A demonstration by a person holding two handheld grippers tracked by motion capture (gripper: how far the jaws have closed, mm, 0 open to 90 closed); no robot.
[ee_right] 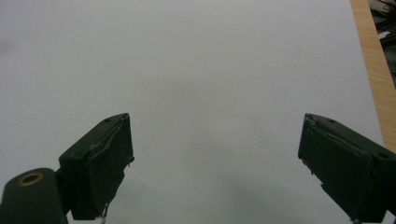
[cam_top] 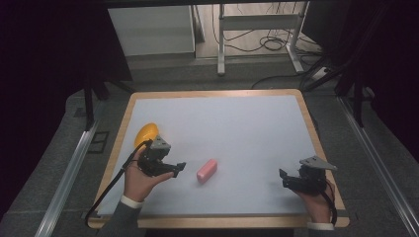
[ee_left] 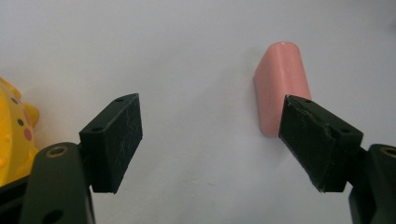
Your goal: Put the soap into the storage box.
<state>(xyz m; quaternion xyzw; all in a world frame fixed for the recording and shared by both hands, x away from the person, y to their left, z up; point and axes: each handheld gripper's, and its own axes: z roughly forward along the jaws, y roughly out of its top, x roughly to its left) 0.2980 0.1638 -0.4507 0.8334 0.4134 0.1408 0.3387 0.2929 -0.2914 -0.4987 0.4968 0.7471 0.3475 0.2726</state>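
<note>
1. Left tool [cam_top: 174,168]: jaws spread wide, gripping nothing. In the left gripper view the pink block [ee_left: 281,84] lies just beyond the right-hand jaw, not between the two; contact cannot be told.
2. Pink block [cam_top: 207,171] lies flat on the white worktop [cam_top: 237,128], near-left of centre, just right of the left tool.
3. Yellow spotted toy [cam_top: 146,133] sits at the left edge, just behind the left hand [cam_top: 140,180].
4. Right tool [cam_top: 285,178]: jaws wide apart over bare worktop at near right, holding nothing.
</note>
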